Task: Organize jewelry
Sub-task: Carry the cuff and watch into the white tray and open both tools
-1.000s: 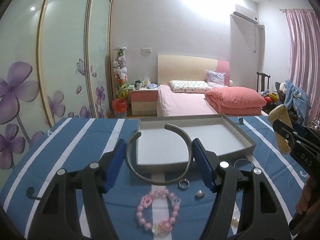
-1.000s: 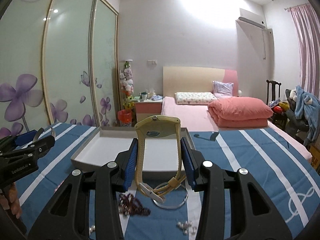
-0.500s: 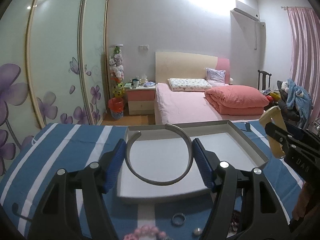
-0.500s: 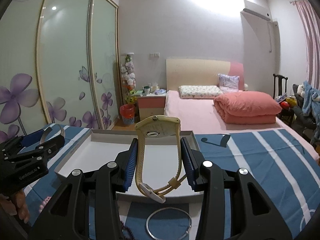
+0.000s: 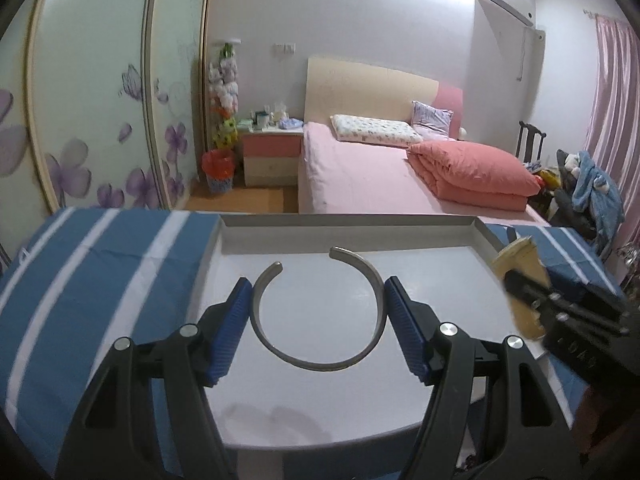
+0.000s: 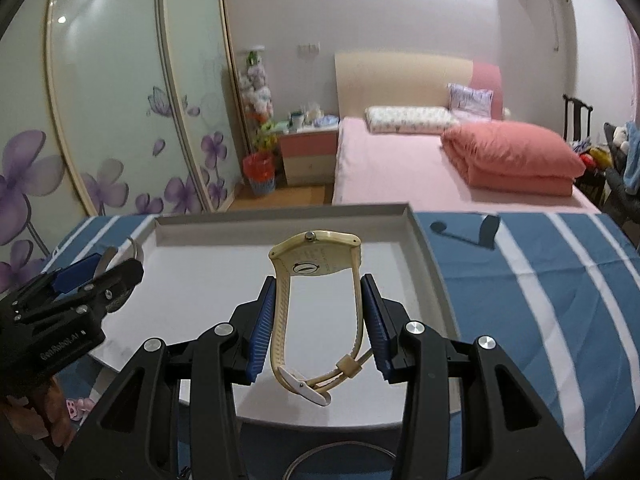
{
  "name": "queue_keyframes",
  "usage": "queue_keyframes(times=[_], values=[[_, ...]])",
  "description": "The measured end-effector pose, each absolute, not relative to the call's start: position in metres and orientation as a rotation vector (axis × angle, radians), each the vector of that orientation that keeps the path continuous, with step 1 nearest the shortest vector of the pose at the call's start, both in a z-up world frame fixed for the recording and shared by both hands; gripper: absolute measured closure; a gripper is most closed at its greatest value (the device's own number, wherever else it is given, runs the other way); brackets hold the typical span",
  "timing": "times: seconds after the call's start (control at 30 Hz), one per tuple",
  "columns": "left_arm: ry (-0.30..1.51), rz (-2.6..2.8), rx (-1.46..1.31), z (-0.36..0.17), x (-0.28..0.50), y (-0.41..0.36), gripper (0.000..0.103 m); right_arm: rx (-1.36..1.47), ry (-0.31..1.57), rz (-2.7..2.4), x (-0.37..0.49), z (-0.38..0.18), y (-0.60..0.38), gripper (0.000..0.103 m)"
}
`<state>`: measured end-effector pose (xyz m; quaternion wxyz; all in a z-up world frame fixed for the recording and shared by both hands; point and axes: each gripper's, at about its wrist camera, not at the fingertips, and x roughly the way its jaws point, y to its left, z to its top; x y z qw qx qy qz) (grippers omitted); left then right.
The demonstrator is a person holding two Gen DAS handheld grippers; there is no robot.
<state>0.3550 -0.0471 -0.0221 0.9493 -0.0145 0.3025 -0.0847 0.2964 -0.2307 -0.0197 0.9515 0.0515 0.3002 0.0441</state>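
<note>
Your left hand-held gripper (image 5: 318, 312) is clamped across a stiff, slick grey metal open cuff bangle (image 5: 320, 312), and your right hand-held gripper (image 6: 318, 320) pinches the bendy cream rubber-strap wristwatch (image 6: 316, 300) by its straps, both light, over the shallow grey tray (image 6: 430, 256), so I'd squeeze gently.

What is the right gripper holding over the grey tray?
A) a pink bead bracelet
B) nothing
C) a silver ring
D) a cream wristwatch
D: the right gripper is shut on a cream wristwatch above the tray.
</note>
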Motion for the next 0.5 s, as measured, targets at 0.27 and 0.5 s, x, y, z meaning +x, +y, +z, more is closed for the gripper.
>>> queue_keyframes(times=[0.27, 0.5], values=[[0.755, -0.18, -0.034, -0.039, 0.38, -0.05, 0.037, 0.101, 0.742, 0.099, 0.319, -0.036, -0.224, 0.059], [0.818, -0.188, -0.075, -0.049, 0.388, -0.046, 0.036, 0.104, 0.747, 0.098, 0.318, -0.037, -0.224, 0.044]])
